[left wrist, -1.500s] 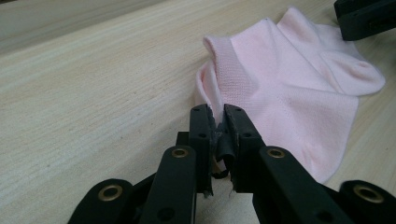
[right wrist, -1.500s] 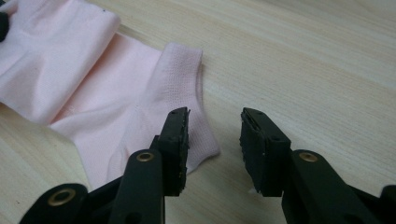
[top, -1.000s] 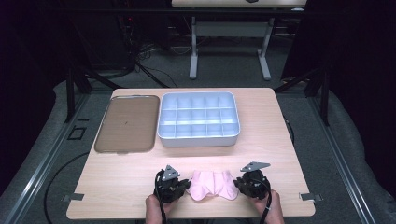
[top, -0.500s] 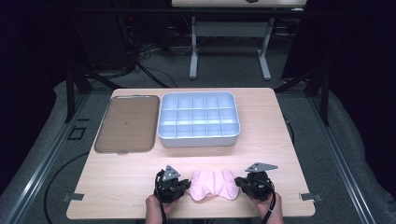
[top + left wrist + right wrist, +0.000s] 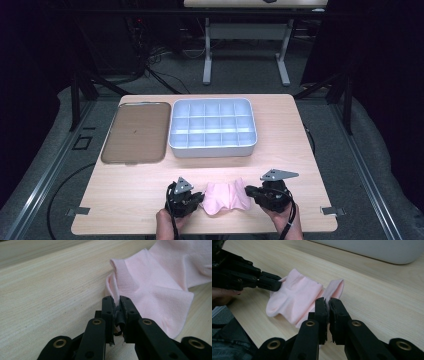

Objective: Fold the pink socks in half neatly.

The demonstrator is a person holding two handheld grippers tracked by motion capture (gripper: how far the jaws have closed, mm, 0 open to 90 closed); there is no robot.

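Note:
A pale pink sock (image 5: 227,197) lies near the table's front edge, between my two grippers. My left gripper (image 5: 201,199) is shut on the sock's left end; in the left gripper view its jaws (image 5: 116,301) pinch the ribbed hem of the sock (image 5: 155,285). My right gripper (image 5: 250,192) is shut on the right end, which stands a little off the wood. In the right gripper view the jaws (image 5: 328,302) nip a fold of the sock (image 5: 294,297), with the left gripper (image 5: 275,285) at the far end.
A light grey tray (image 5: 212,150) with several compartments sits at the table's middle back, its wall (image 5: 372,250) close beyond the sock. A flat brown lid (image 5: 135,131) lies to its left. The person's hands reach over the front edge.
My right gripper has risen slightly and lifted the sock's right end off the table. The left gripper has stayed put.

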